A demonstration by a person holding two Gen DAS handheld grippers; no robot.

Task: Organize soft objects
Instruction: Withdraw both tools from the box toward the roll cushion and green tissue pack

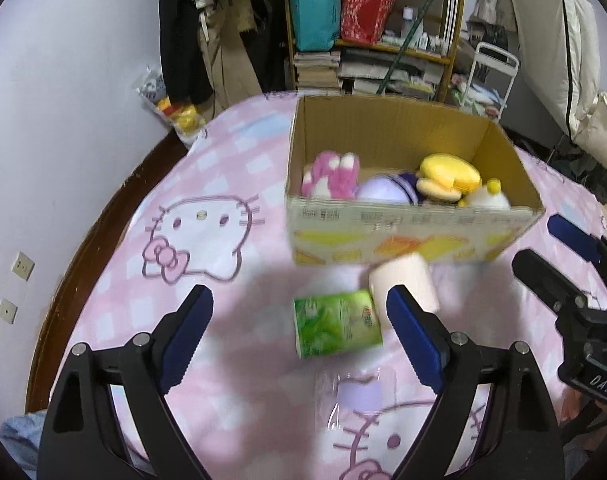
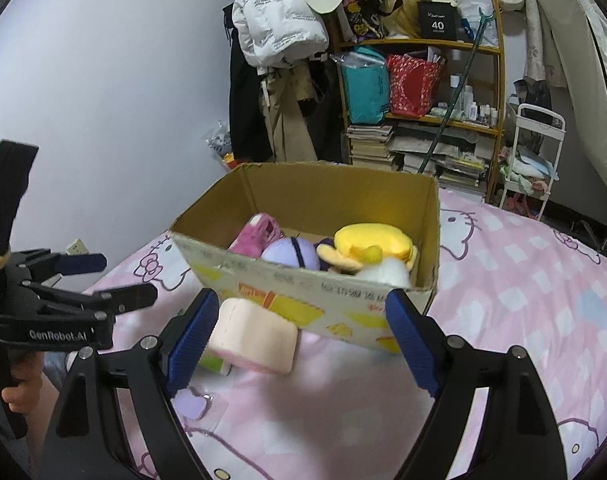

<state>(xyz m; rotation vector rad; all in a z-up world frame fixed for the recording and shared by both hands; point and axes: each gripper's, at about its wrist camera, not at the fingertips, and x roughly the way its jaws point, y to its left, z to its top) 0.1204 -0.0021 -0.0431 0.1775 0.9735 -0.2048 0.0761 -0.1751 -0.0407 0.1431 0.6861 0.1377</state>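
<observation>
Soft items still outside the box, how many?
3. Green tissue pack lies on the bedspread between the left gripper's fingers; pink foam block sits against the cardboard box front; clear packet with lilac piece lies nearest. More may be hidden.

Left black plastic two-finger gripper (image 1: pixel 299 330): ribbed blue pads (image 1: pixel 185 344), silver pivot screws, white "GenRobot.AI" lettering at 9 o'clock in the right wrist view. Right black plastic two-finger gripper (image 2: pixel 301 334): same blue pads (image 2: pixel 409 344), "DAS" marking. Bare-skinned hand (image 2: pixel 17 394) on the handle.

Plushies (image 1: pixel 399 184) in box (image 1: pixel 407 236), tissue pk (image 1: pixel 337 323) & pink roll (image 2: pixel 255 338) outside
</observation>
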